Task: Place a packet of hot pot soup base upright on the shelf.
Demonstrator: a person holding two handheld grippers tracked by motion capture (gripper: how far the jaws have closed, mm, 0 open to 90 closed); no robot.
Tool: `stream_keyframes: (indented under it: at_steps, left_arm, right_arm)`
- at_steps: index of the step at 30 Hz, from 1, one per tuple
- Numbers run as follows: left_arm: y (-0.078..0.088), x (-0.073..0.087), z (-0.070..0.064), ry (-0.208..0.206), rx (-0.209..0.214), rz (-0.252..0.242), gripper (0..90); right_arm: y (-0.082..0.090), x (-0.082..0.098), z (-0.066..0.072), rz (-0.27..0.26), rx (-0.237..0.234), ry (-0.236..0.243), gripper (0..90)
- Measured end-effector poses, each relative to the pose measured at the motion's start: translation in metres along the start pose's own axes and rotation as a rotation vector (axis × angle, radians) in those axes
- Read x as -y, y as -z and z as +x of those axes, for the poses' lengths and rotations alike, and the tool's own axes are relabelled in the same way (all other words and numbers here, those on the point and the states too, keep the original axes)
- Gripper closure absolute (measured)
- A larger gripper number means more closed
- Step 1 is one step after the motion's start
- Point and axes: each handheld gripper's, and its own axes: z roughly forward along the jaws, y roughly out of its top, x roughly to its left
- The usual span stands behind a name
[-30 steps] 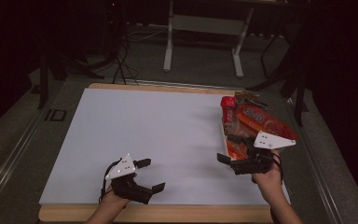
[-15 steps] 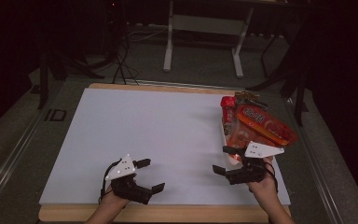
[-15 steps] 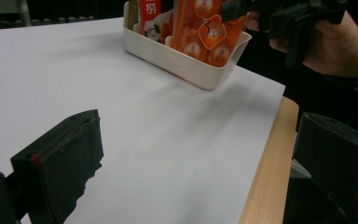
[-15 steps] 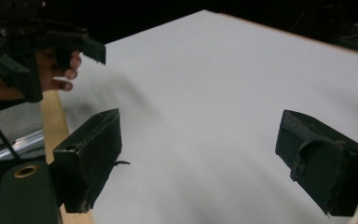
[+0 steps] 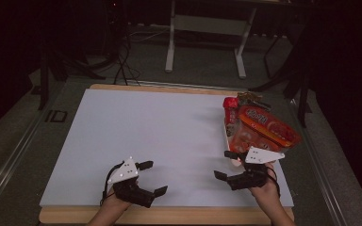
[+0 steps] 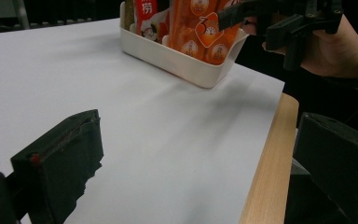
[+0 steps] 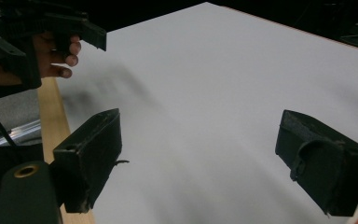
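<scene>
While both of my hands sit low at the near edge of the white-topped counter (image 5: 169,132), I'm reading the layout before anything gets picked. My right gripper (image 5: 228,165) hovers with its jaws spread wide and nothing between them; in the right gripper view I see bare white surface between the two black pads. My left gripper (image 5: 153,178) is just as empty, jaws parted, resting near the wooden front lip of the counter.

What I'm after is the cream plastic tray (image 6: 182,70) stuffed with orange and red snack packets (image 5: 264,127). It sits at the right side of the counter, its long axis running away from me toward the far edge, with the packets leaning out over its right rim. From my right gripper it lies just ahead and a touch to the right, the near end of the tray close beside the grey plate on top of that gripper. From the left gripper it's well apart, clear across the white sheet, as the left gripper view shows: tray up at the far end, my right hand (image 6: 335,46) beside it.

So I judge the right side is the one to go in, but its jaws point leftward across the counter, so it needs to swing round toward the packets first
</scene>
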Motion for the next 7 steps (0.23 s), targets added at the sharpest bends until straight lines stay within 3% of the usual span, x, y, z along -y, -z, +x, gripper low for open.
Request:
stream_keyframes:
  at_steps: [7]
  left_arm:
    - [-0.0014,0.0009,-0.0018,-0.012,0.002,0.008,1.8]
  right_arm:
    - [0.0016,0.0010,-0.0028,-0.003,0.011,0.001,14.2]
